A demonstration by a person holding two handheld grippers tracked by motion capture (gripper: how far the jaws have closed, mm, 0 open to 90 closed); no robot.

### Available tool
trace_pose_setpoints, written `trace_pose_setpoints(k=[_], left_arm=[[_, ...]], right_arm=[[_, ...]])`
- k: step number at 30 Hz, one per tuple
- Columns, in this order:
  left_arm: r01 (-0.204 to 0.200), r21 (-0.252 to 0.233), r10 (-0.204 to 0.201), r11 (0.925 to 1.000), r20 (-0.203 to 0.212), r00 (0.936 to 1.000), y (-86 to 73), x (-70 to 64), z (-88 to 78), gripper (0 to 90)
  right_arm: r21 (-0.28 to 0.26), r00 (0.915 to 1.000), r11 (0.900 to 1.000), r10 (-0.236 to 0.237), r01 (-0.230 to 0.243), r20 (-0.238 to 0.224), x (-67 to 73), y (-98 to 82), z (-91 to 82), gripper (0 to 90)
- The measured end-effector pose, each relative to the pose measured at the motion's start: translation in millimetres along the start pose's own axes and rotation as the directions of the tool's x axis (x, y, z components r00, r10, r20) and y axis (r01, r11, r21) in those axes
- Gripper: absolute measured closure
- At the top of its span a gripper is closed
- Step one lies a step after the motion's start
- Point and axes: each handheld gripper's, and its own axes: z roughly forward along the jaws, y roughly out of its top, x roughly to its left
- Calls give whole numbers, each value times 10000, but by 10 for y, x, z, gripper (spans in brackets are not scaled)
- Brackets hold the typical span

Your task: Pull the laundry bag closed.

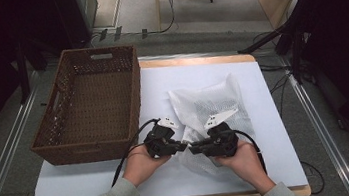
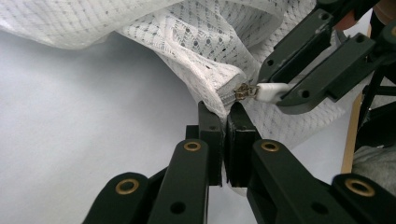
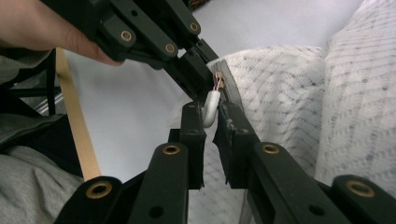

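Your left gripper (image 2: 224, 109) clamps the mesh bag (image 2: 196, 42) beside its zipper; your right gripper (image 3: 211, 116) pinches the zipper's white pull (image 3: 210, 108), basket (image 1: 93, 105) left of the bag

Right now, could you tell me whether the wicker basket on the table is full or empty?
Empty. In the high view the wicker basket shows only its bare woven floor, and the white mesh bag lies outside it on the table.

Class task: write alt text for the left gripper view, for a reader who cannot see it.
The left tool pinches the zipper end of a white mesh laundry bag, while the right tool grips the white zipper pull just beyond it. Both work above a white table cover.
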Motion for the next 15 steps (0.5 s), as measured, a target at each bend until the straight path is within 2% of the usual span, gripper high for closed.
trace_pose_setpoints(k=[12, 15], left_arm=[[-14, 90, 14, 10000, 73, 10000, -2, -12, -2, 875], [109, 50, -109, 9999, 109, 9999, -2, -12, -17, 877]], right_arm=[[71, 9995, 9994, 328, -328, 44, -28, 11, 9, 867], [64, 9995, 9995, 311, -311, 41, -26, 19, 4, 875]])
